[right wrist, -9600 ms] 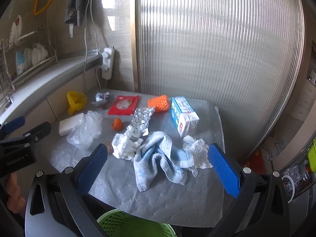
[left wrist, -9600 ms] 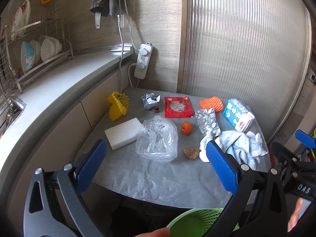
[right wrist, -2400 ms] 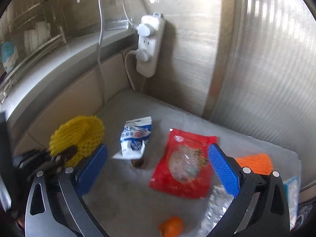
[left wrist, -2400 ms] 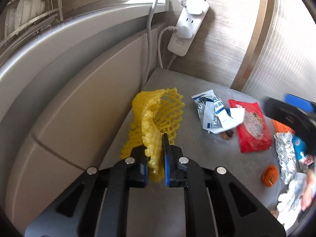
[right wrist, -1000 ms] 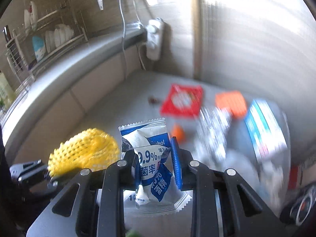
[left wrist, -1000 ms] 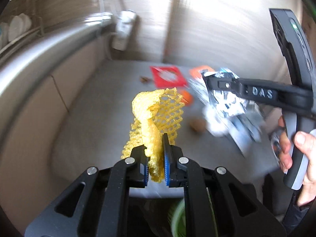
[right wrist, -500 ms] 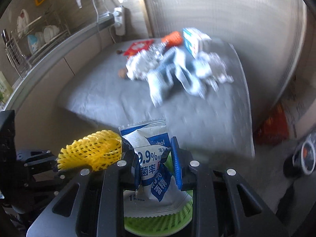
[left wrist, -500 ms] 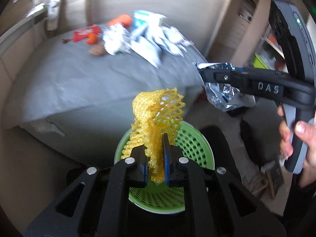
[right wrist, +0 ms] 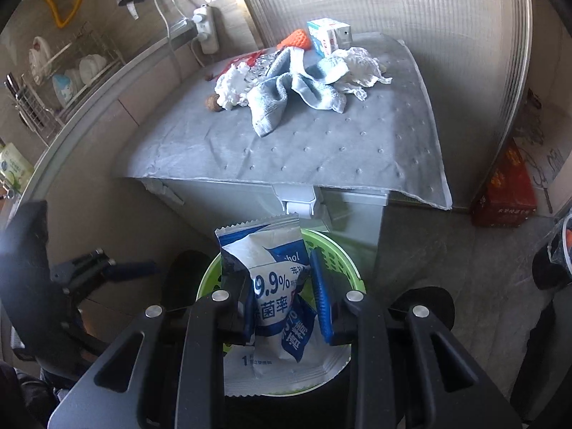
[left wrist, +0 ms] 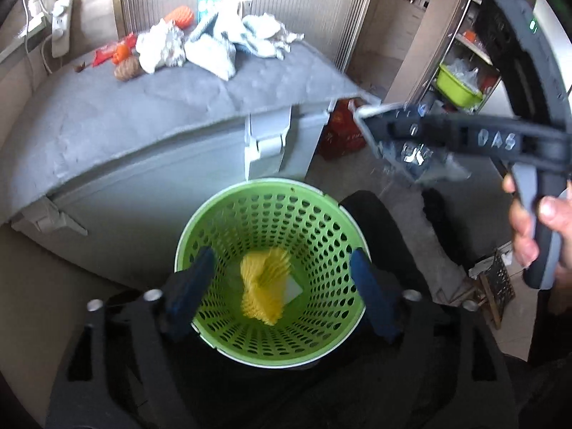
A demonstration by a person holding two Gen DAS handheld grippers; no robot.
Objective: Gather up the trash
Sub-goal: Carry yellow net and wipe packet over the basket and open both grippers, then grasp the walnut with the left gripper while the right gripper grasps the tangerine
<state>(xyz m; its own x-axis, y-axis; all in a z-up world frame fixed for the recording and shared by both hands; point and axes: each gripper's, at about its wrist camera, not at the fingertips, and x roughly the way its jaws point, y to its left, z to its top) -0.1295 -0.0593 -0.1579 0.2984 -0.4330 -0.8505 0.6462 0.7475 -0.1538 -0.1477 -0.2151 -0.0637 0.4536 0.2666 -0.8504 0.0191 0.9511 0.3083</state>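
The left tongs (left wrist: 282, 293) are hanging open over the green basket (left wrist: 323, 200), where the light, springy yellow net (left wrist: 264, 291) is lying. The right tongs (right wrist: 284, 302) are pinching a thin, crinkly wipes packet (right wrist: 271, 282) at its middle, above the basket.

— What is carried by the table (right wrist: 293, 150)?

— A dimpled grey mat (right wrist: 357, 164) is spread over it. Toward twelve o'clock a blue towel (right wrist: 286, 96) is heaped, with crumpled white paper (right wrist: 361, 68) at its two o'clock and a carton (right wrist: 327, 37) beyond.

— And the floor (right wrist: 443, 250)?

— A green basket (left wrist: 271, 268) is stood on it at six o'clock of the table; a red box (right wrist: 507, 189) is set at four o'clock.
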